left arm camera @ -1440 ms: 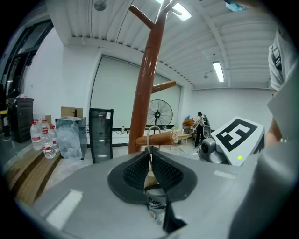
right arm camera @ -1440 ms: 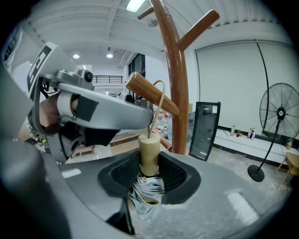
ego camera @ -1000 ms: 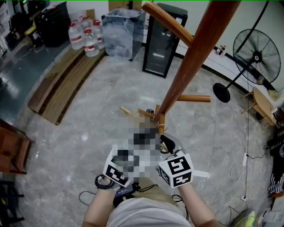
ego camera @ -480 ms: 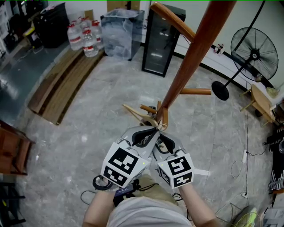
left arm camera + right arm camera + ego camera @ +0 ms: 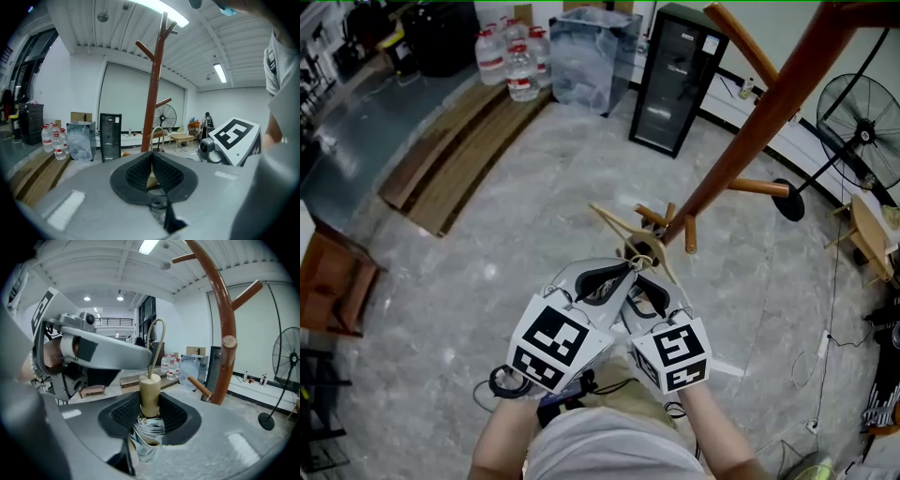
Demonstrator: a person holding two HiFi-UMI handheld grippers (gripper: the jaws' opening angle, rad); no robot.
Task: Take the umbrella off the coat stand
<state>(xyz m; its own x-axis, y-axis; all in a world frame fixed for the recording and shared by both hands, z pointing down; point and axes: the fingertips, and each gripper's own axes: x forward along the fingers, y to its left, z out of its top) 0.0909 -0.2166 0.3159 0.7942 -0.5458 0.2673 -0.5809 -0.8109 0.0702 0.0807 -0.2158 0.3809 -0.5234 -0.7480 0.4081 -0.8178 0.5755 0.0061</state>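
The umbrella (image 5: 149,390), folded, is held low in front of the person, between the two grippers and beside the pole of the coat stand (image 5: 741,141). Its cream cylindrical handle stands upright, with pleated silver fabric bunched below it and a thin strap loop (image 5: 152,139) rising from the handle's top.

The right gripper (image 5: 151,404) clamps the handle: its dark ribbed fingers (image 5: 125,416) press on either side of the cylinder. The left gripper (image 5: 151,164) lies just beside it. Its fingers (image 5: 138,171) are drawn almost together, with cream material showing in the narrow gap and the loop emerging just past their tips. The grip appears to be on the top of the umbrella at the strap.

In the right gripper view the reddish-brown pole stands apart from the handle, to its right, and one short peg (image 5: 199,386) points toward it. From the head view it cannot be told whether the loop touches any lower peg.

Around the stand lies grey stone floor (image 5: 487,234). A black cabinet (image 5: 675,80), water bottles (image 5: 511,61), wooden planks (image 5: 450,150) and a standing fan (image 5: 867,131) are well apart from the grippers.
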